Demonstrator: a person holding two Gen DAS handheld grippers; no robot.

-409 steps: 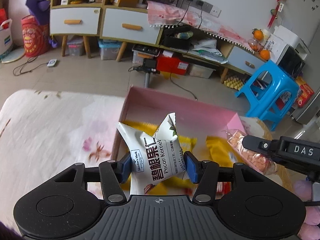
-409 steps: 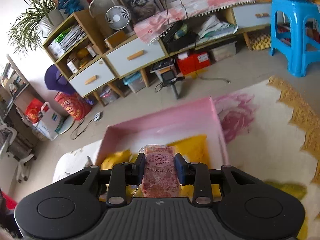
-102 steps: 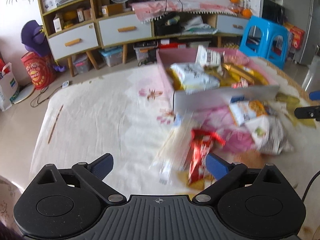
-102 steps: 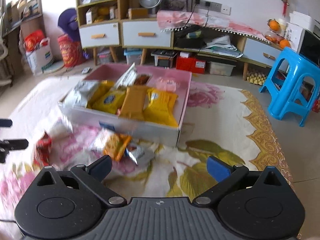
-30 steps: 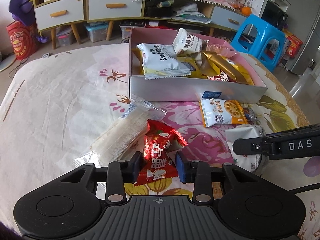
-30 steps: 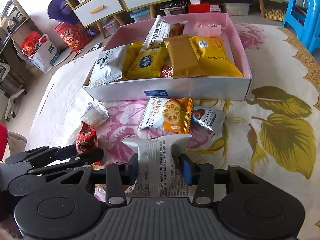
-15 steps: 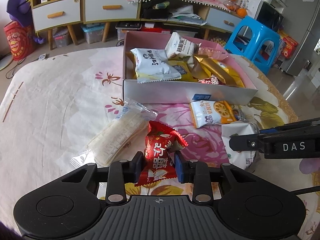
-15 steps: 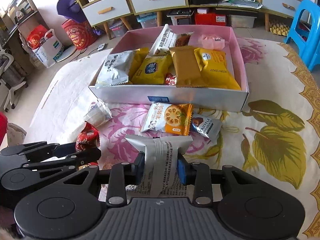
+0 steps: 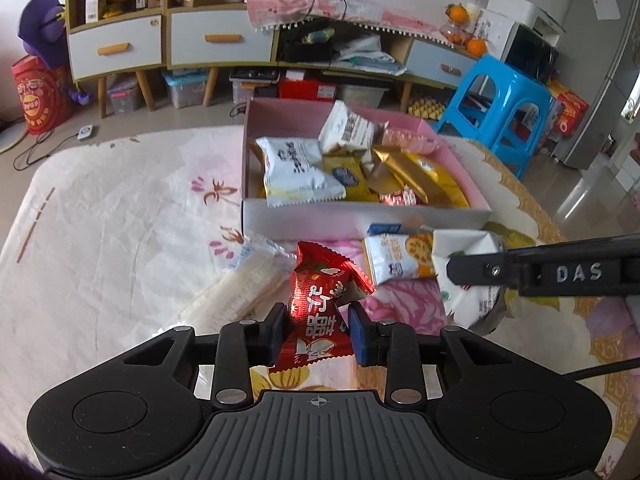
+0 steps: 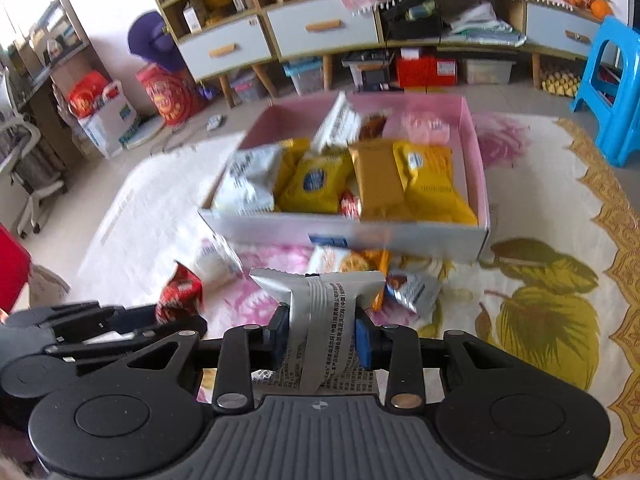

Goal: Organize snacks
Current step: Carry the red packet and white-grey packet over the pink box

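The left gripper [image 9: 318,330] was clamped on 1 crinkled red packet [image 9: 320,300]; the right gripper [image 10: 320,330] was clamped on 1 silver-white packet [image 10: 320,312]. Both packets were held in front of the pink box [image 10: 478,160], with 3 loose packets beside it.

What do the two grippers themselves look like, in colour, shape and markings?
Both are matte black plastic. The left gripper and the right gripper each have a ribbed grey centre plate with a small crosshair mark, two rounded lobes with circular discs, silver pivot screws and blue pads on the fingers. Seen from the side, the right gripper carries white raised letters "DAS". A black cable trails from it.
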